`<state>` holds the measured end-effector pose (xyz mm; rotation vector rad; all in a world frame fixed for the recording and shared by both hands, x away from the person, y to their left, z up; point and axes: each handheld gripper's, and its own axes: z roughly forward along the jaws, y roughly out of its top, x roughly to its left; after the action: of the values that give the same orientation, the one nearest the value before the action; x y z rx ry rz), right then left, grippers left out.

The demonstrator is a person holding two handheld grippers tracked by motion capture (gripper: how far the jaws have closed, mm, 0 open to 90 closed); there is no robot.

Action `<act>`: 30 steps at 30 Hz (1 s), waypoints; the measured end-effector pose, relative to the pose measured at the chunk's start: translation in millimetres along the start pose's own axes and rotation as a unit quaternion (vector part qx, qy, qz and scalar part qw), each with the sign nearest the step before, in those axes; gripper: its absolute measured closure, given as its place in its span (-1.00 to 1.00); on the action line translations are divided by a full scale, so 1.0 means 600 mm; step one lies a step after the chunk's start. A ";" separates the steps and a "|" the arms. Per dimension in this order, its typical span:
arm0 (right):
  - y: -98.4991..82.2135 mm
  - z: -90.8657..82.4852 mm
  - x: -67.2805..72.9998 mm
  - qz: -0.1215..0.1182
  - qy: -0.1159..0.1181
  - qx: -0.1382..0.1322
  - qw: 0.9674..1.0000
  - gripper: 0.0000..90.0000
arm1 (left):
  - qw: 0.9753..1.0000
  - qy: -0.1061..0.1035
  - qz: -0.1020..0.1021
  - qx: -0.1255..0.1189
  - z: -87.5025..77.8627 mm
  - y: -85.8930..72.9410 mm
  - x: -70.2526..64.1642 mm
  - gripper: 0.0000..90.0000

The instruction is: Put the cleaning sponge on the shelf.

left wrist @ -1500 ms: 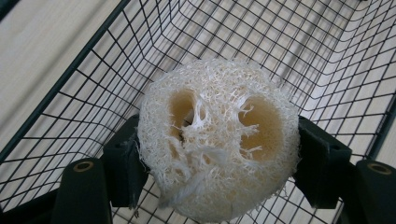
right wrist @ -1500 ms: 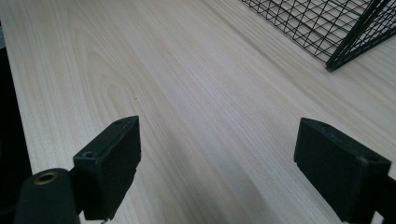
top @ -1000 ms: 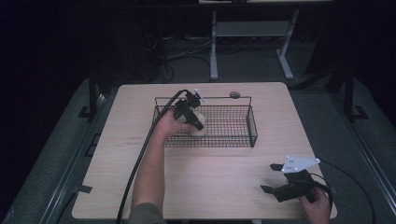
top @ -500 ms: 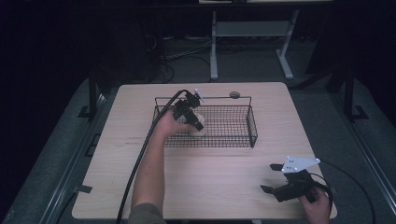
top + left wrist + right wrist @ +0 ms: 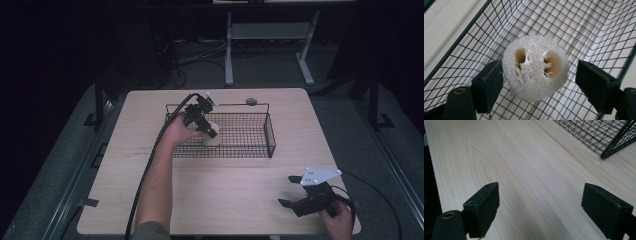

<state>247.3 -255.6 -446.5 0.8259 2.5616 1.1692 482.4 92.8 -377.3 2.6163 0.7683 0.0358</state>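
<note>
High view: left gripper [image 5: 209, 131] reaches into the wire basket [image 5: 269, 134] at its left end, forearm stretched across the table [image 5: 230, 190]. Pale loofah [image 5: 212, 138] sits at the gripper's tip, inside the basket, near the front wall. Small dark round disc [image 5: 251, 101] lies on the table just behind the basket's back rim. Right gripper [image 5: 289, 191] rests low at the table's front right corner, held in a hand [image 5: 339, 225], well apart from the basket; grey plate on top, jaws spread, nothing between.

Left gripper view: loofah [image 5: 535, 67] is between the two black jaws, cut end facing the camera, two hollow holes showing. Left jaw touches its side; right jaw stands off with a clear gap. Jaws apart, not clamped. Loofah rests on the basket [image 5: 464, 35] mesh floor, close to a side wall.

Right gripper view: jaws wide apart over bare table [image 5: 524, 170], holding nothing. Basket [image 5: 604, 137] corner is at upper right, well ahead of the jaws.
</note>
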 end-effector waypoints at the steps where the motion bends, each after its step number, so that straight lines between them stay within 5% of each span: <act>1: 0.000 0.000 0.000 -0.001 0.001 0.000 1.000 -0.68 | 1.000 0.000 0.001 0.001 -0.002 0.000 0.000 -0.52; 30: -0.003 -0.001 0.002 0.005 0.001 0.004 1.000 -0.68 | 1.000 -0.002 0.021 -0.001 -0.049 -0.010 -0.025 -0.54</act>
<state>245.3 -256.5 -447.3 0.8400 2.5687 1.1640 462.7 100.6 -351.3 2.6289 0.7113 0.0439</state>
